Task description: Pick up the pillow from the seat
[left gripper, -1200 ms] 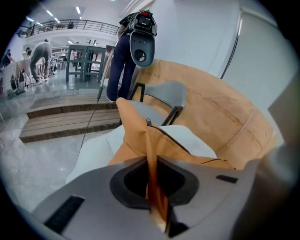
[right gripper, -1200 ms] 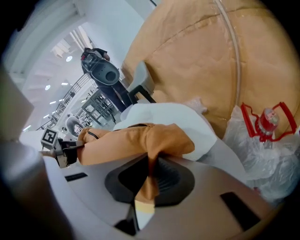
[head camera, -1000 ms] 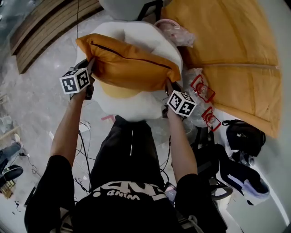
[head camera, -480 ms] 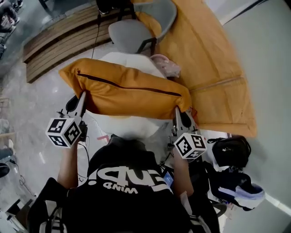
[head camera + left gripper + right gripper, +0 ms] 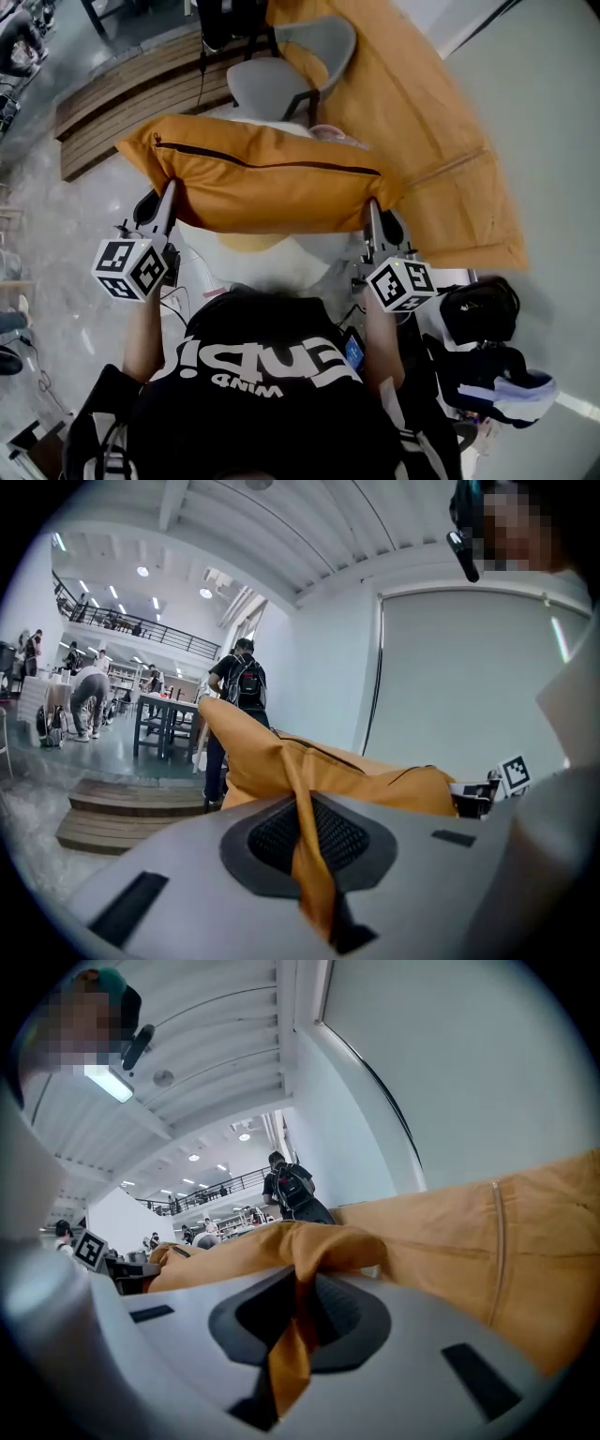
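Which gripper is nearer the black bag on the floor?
Right. The right gripper, clamped on the right end of the pillow, is close beside the black bag; the left gripper holds the far end, across the pillow.

Head view: above person [image 5: 267, 375], facing steeply down, moderately near.
Left gripper view: on left claw [image 5: 309, 850], very close, looking level along jaws.
Right gripper view: likewise on right claw [image 5: 295, 1330].
All three share orange zippered fabric pillow [image 5: 262, 183].

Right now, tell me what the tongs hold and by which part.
The orange pillow: left tongs pinch a fabric fold at its left end, right tongs one at its right end.
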Tool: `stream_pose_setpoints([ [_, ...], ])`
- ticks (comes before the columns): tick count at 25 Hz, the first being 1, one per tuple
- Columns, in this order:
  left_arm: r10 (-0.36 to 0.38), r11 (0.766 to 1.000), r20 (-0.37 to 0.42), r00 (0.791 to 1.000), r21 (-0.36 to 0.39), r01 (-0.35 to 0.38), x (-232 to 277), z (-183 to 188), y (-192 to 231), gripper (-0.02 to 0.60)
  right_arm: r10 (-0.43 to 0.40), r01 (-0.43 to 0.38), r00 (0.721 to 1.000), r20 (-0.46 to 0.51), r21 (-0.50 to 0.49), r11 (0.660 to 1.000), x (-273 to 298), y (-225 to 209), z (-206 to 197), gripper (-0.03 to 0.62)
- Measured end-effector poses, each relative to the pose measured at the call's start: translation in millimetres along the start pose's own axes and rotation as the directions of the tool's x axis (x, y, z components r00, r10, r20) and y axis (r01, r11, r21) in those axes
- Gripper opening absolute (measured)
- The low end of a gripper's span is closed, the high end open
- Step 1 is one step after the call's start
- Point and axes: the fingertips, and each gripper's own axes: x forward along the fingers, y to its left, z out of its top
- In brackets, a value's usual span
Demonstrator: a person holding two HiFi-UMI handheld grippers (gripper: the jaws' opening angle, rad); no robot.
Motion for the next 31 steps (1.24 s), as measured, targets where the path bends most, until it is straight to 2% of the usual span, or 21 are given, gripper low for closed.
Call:
stream_pose_setpoints([
  [8,0.028,0.999,0.033,0.999,0.023,-0.029,-10,11,1,0.028,0.004,-0.004,1.0,0.029,-0.015,1.0,-1,9,8,0.046],
  [25,0.048,0.999,0.023,0.999,0.019,-0.048,-13,4,-6,0.028,0.033,-0.033,0.999,0.009,-0.019,0.999,4,4,10,0.046],
  [31,0.064,0.997,0.042,0.997,0.037,-0.065,-11,6,-5,0.028,0.056,-0.056,0.998,0.018,-0.029,0.998,17,1,9,0.045],
])
